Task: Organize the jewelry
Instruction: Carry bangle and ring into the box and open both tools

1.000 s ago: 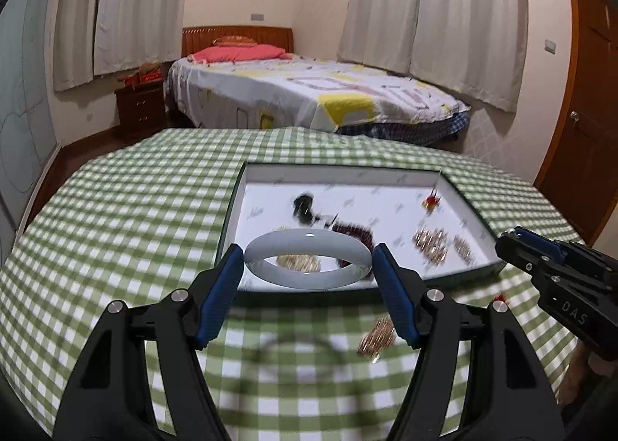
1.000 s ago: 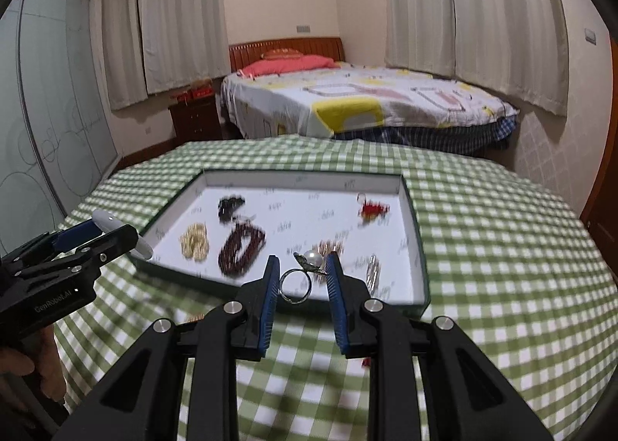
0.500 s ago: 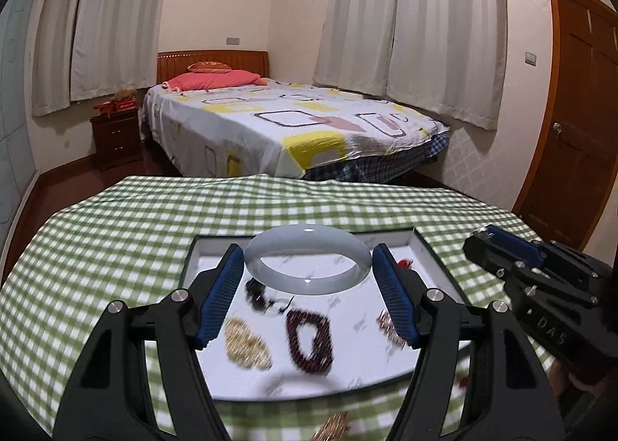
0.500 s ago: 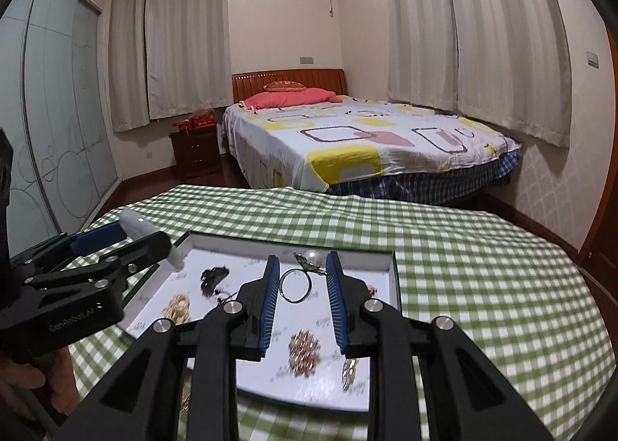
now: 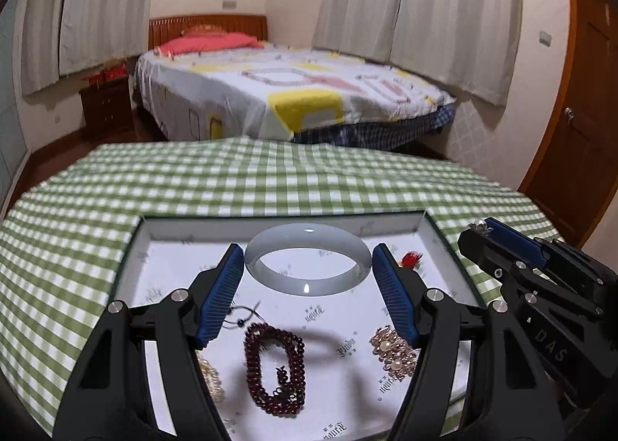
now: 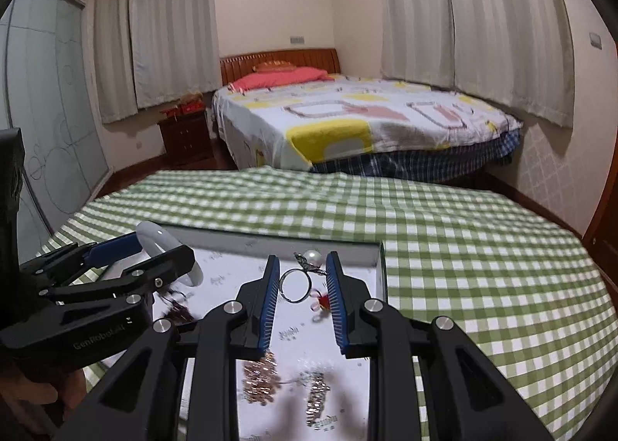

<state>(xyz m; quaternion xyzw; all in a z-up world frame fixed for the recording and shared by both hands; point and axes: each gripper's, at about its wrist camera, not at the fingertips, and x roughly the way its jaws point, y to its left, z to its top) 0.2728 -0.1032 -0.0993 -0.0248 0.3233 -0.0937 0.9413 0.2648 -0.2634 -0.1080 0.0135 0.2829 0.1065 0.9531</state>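
Both tongs were seen loaded above the open tray on the green-checked worktop. The left tongs were clamped across the width of a pale jade bangle, held flat and clear of the tray's white lining, over its far half. The right tongs were closed on a thin silver ring topped with a pearl, carried over the tray's far right corner. Several pieces were already laid in the tray: a dark red bead bracelet, a gold pearl cluster, a small red ornament and a black cord piece. Several risks could be judged from this. The bangle was gripped only at two smooth, curved points, so a tilt or jolt could let it slip and fall onto the bracelet below, and a hard stone ring might chip. The slender ring could twist out between the pads if the squeeze eased. With the two tongs close together over one tray, a collision could be caused by a careless lowering, and pieces already placed could be knocked.
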